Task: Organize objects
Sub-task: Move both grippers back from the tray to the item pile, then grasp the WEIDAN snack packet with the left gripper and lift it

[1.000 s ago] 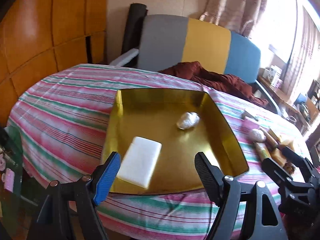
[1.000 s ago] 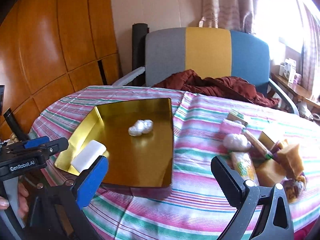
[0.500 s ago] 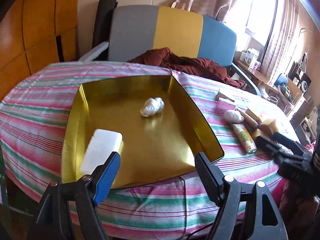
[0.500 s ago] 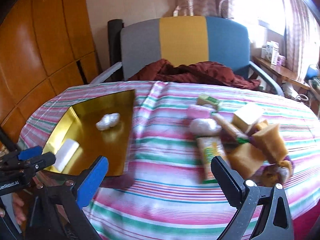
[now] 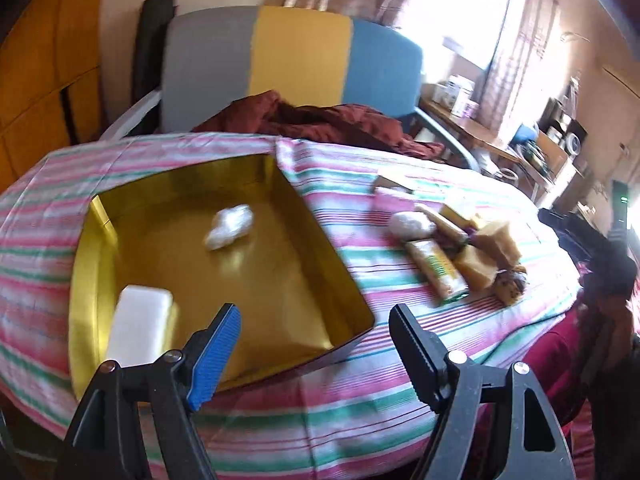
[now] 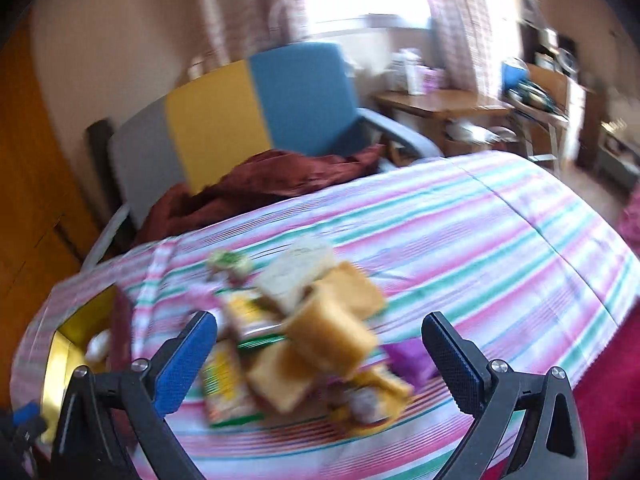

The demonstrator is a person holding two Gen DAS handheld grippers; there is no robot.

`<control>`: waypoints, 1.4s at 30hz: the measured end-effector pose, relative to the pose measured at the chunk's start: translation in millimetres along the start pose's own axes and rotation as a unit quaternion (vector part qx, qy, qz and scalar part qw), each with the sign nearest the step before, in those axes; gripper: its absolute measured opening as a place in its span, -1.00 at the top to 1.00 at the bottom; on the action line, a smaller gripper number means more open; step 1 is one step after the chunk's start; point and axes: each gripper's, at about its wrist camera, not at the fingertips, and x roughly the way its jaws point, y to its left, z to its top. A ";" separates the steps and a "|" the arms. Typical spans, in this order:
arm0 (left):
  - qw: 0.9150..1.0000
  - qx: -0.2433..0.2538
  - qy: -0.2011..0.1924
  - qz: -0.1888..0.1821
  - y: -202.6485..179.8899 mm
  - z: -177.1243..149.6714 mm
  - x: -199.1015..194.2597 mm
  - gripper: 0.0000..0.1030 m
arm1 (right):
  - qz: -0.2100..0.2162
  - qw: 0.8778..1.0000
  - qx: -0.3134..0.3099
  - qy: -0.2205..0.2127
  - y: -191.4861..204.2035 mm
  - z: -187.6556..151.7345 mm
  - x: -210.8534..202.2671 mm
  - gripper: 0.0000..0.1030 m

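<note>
Right gripper (image 6: pixel 320 346) fingers spread, empty (left likewise); centre on tan sponge block (image 6: pixel 330 338) at 12 o'clock before pinching.

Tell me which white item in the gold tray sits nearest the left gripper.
The flat white rectangular bar, at the tray's near corner beside the left gripper. The crumpled white bundle lies farther back.

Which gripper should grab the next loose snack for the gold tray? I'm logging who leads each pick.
Right, probably. The right gripper is open directly over the snack pile, a tan block between its fingers. The left gripper, also open, hangs at the gold tray, pile off to its side.
</note>
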 end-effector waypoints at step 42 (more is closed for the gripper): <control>0.988 0.062 0.138 0.010 -153.2 44.4 218.0 -0.47 | 0.084 0.989 0.117 -0.022 -48.2 0.2 -0.6 -1.00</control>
